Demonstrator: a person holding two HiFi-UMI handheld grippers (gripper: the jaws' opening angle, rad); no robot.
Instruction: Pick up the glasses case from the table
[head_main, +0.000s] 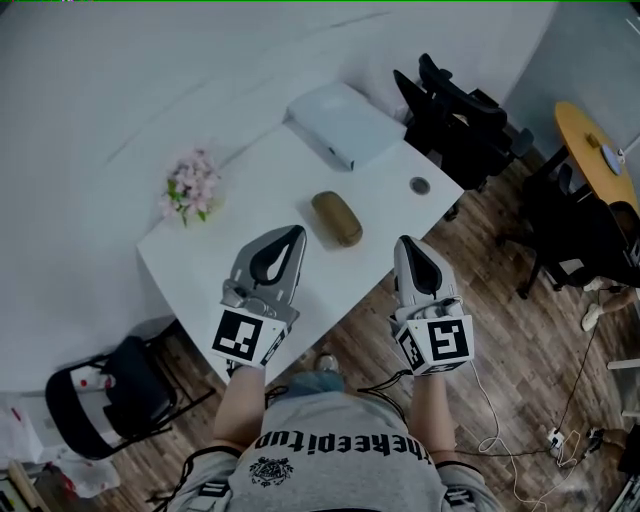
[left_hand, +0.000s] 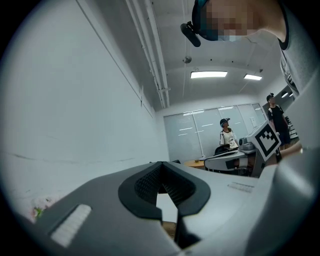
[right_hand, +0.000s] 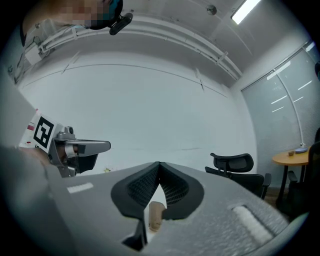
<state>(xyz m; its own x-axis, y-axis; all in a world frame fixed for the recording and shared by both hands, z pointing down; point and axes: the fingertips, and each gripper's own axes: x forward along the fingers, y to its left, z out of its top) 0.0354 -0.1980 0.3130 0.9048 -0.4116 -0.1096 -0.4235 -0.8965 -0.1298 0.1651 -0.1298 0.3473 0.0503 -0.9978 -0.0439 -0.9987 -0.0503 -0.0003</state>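
Head view: a white table (head_main: 190, 260) stands against a pale wall on a wood-plank floor (head_main: 520, 340). The brown glasses case (head_main: 336, 218) lies untouched near the table's middle. From it, pink flowers (head_main: 190, 187) sit at ten o'clock, a white box (head_main: 345, 125) at twelve and a cable grommet (head_main: 420, 185) at two. The left gripper (head_main: 297, 232) at eight o'clock and the right gripper (head_main: 405, 242) at four both have their jaws pressed together, holding nothing. Black office chairs (head_main: 460, 120) stand beyond the table.

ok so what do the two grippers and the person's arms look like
The left gripper and right gripper are tapered grey shells with black ribbed pads, each carrying a white cube with black square markers. Black cables trail back. The person wears a grey printed t-shirt.
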